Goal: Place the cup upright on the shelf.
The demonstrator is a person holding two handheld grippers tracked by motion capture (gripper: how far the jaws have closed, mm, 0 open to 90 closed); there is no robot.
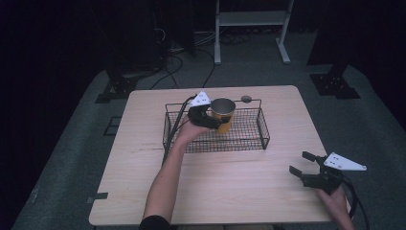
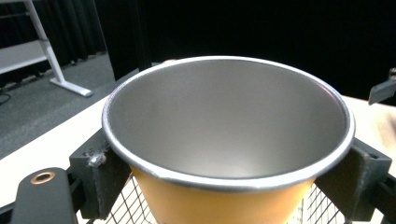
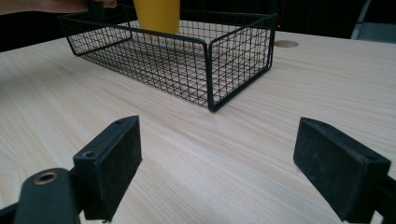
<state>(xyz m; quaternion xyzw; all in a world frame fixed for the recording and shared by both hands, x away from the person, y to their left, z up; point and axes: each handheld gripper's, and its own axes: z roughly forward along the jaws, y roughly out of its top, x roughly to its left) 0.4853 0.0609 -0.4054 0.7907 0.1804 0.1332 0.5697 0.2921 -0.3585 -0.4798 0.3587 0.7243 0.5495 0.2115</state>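
The person's left forearm reached up from the near edge of the table toward its middle, wrist bent, and the left gripper (image 1: 210,120) was clamped on a yellow cup (image 1: 223,114) with a bare metal inside. In the left gripper view the two black jaws pressed the cup (image 2: 224,205) from either side just under its rolled rim, and the cup stood upright, mouth up. It was held inside the black wire basket (image 1: 261,129), toward the basket's left half; whether its base rested on the mesh or hung just above it could not be told, since the hand and gripper covered that part.

To the right, near the table's near right corner, the right hand (image 1: 335,201) held the right gripper (image 1: 301,165) low over the wood, pointing left and far toward the basket. Its jaws stood wide apart with nothing between them, and the right gripper view showed bare tabletop in the gap (image 3: 217,172). That view cut the cup (image 3: 156,16) off at the top edge, so only its yellow lower wall could be seen through and above the basket (image 3: 210,70) wires.

The table (image 1: 143,191) was pale wood-grain laminate with rounded corners and a small round grommet (image 1: 246,99) near the far edge. Around it lay grey carpet, dark curtains, loose cables and the legs of a white frame (image 1: 251,33) at the far side.
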